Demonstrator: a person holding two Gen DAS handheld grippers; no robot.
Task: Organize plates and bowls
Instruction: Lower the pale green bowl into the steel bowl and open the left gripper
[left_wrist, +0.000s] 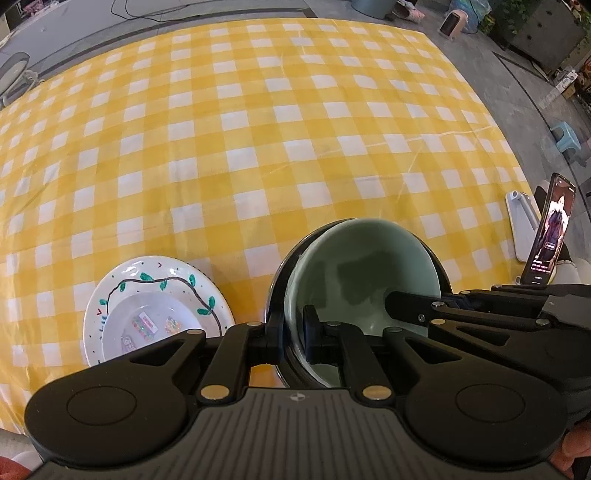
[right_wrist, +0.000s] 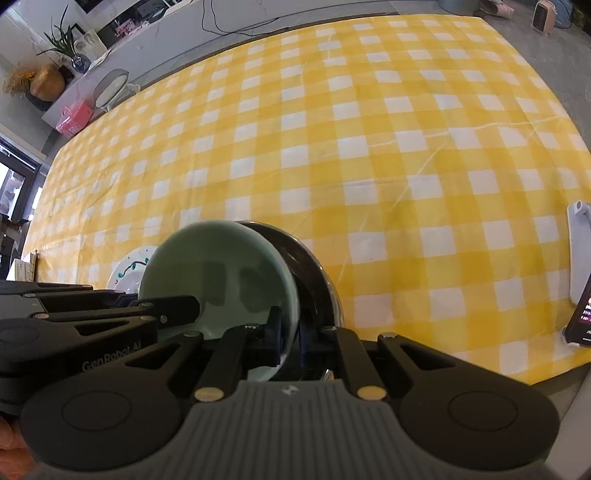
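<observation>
At the tabletop's (left_wrist: 258, 147) near edge, both tools grip bowl rims: left tool (left_wrist: 293, 341) the black bowl (left_wrist: 279, 295), right tool (right_wrist: 290, 341) the green bowl (right_wrist: 218, 266). The plate (left_wrist: 155, 280) lies just left; open cloth stretches beyond.

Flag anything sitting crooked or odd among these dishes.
The green bowl sits tilted inside the black bowl, not nested flat. The left gripper and right gripper each pinch a rim. Nothing looks spilled or broken.

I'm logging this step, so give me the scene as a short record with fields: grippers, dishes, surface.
left gripper: shut on the rims of the green bowl and black bowl
right gripper: shut on green bowl's opposite rim
green bowl: nested inside black bowl
white plate: left of bowls, smaller white dish on it
surface: yellow checked tablecloth
phone: propped at right edge
</observation>
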